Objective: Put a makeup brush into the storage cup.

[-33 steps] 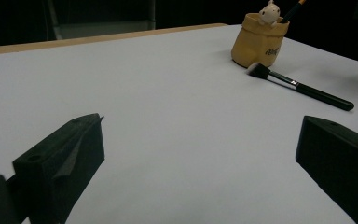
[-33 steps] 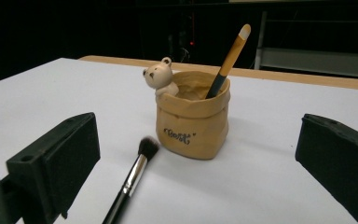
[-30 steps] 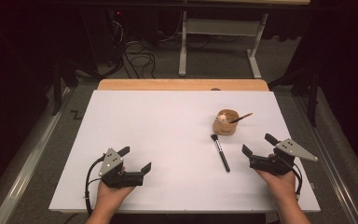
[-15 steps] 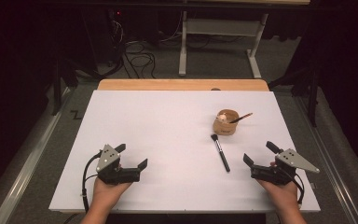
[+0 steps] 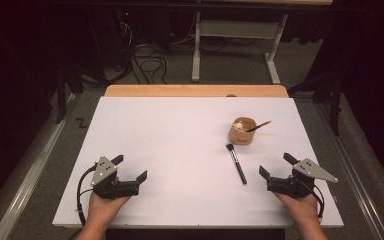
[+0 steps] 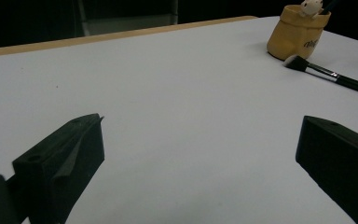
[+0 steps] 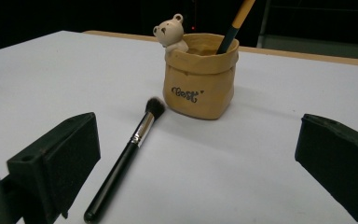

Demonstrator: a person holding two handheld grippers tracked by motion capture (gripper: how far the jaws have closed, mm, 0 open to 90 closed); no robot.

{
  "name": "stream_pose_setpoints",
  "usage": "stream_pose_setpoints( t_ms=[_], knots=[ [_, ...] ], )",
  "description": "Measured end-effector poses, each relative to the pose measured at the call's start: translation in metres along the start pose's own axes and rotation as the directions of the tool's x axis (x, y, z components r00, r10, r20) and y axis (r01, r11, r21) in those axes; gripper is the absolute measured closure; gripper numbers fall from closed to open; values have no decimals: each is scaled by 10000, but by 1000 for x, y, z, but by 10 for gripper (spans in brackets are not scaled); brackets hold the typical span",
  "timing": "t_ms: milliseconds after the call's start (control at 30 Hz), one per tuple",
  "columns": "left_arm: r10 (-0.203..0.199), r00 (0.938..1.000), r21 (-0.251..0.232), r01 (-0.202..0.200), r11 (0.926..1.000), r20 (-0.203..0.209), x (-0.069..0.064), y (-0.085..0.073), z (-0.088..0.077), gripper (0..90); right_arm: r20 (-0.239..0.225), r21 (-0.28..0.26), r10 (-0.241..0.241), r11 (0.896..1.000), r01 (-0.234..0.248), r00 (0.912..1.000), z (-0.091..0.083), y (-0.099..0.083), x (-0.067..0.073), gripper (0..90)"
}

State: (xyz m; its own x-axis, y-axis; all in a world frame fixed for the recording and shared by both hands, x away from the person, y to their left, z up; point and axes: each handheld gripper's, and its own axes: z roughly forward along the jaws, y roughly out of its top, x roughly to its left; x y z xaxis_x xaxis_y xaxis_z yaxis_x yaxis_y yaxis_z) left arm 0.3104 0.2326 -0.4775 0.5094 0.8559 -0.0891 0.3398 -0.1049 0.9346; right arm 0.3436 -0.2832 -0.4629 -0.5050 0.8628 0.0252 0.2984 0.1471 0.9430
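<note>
Bench (image 5: 180,150): one, white top, with a bare wooden strip along its far edge.

Pot (image 5: 242,131): one, tan, shaped like a rolled-down paper bag, with dark script lettering on its side. It stands upright on the right half of the bench. One small bear figure (image 7: 170,31) peeks over its rim.

Brushes: two. One wooden-handled brush (image 5: 258,126) stands in the pot, leaning out to the right. One black makeup brush (image 5: 236,163) lies flat on the bench, its bristle head just beside the pot's base, its handle pointing toward the near edge.

Grippers: two, each held in one hand. Left gripper (image 5: 131,176): near left of the bench, fingers spread wide, holding nothing. Right gripper (image 5: 276,166): near right, just beside the lying brush's handle end, fingers spread wide, holding nothing.
</note>
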Motion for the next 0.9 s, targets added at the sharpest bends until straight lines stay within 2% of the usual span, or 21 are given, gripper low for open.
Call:
stream_pose_setpoints(
  t_ms=[167, 367, 500, 600, 667, 733, 900],
  knots=[
    [229, 9997, 23, -229, 9997, 23, 0, -2, 0, 19, -43, 66, 39, 10000, -39, 10000, 4, 0, 2, 7],
    [134, 9999, -122, -133, 9998, 61, 5, -2, -4, 19, 46, 353, 135, 9993, -137, 9999, 6, -2, 1, 7],
    [42, 10000, -262, -40, 9996, 78, 7, -1, -6, 18, 133, 765, -51, 9971, 41, 9999, 8, 0, 1, 7],
    [-43, 10000, -283, 45, 9996, 78, 9, -2, -7, 19, 170, 1239, -48, 9923, 27, 9998, 9, -1, 1, 7],
    [-10, 9999, -290, 13, 9996, 104, 10, -2, -7, 19, 233, 1601, -228, 9869, 188, 9995, 11, -3, 2, 7],
    [-41, 9999, -334, 46, 9994, 150, 11, -1, -7, 19, 225, 1945, -215, 9808, 167, 9995, 13, -4, 2, 7],
    [58, 9995, -276, -50, 9996, 300, 11, -1, -5, 19, 220, 2454, -164, 9694, 105, 9996, 14, -5, 4, 7]
  ],
)
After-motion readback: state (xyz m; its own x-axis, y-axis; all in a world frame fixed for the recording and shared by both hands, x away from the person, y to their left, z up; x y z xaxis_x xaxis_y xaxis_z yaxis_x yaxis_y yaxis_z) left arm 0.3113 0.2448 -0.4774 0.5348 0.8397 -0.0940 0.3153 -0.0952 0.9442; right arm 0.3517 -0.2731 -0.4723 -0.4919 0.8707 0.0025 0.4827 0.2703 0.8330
